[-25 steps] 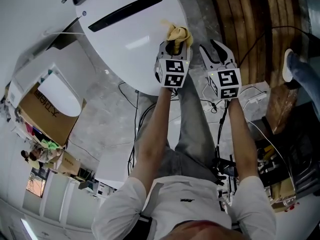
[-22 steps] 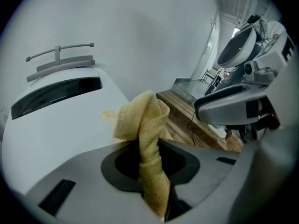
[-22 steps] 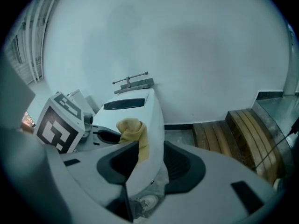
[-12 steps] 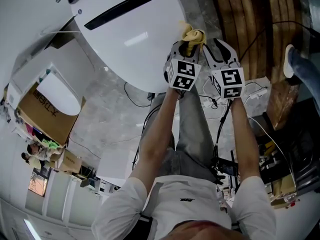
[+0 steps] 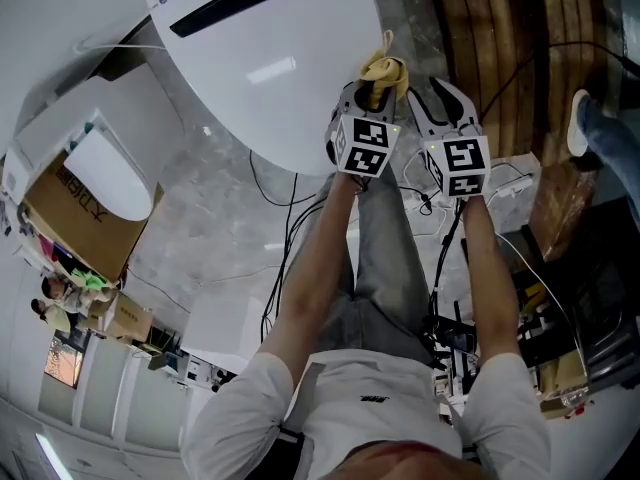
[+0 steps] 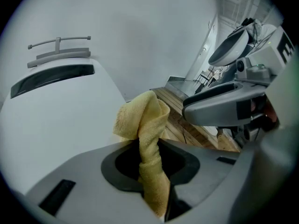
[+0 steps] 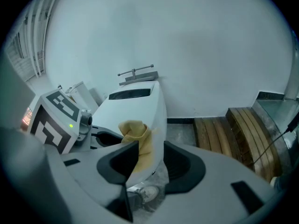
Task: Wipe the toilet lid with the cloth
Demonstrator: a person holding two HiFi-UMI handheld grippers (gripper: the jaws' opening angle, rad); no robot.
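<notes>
Fingers of the left gripper are seen clamped tight on a crumpled yellow terry cloth, a twisted strand of it pinched between the dark pads while the loose bunch stands up beyond the tips. From the head view the left gripper is held at the right rim of the white glossy oval toilet lid, with the cloth sitting right at that rim; whether fabric and lid are actually touching cannot be told. Just to the right, the right gripper is held alongside, its fingers spread apart and nothing caught between them. In the right gripper view that gap is filled only by the lid's edge and grey floor beyond, and the cloth is picked out just left of the edge, a yellow reflection thrown onto the shiny side. A long black slot is seen at the far end of the lid. Brown wooden slats lie to the far right, on the grey marbled floor.
</notes>
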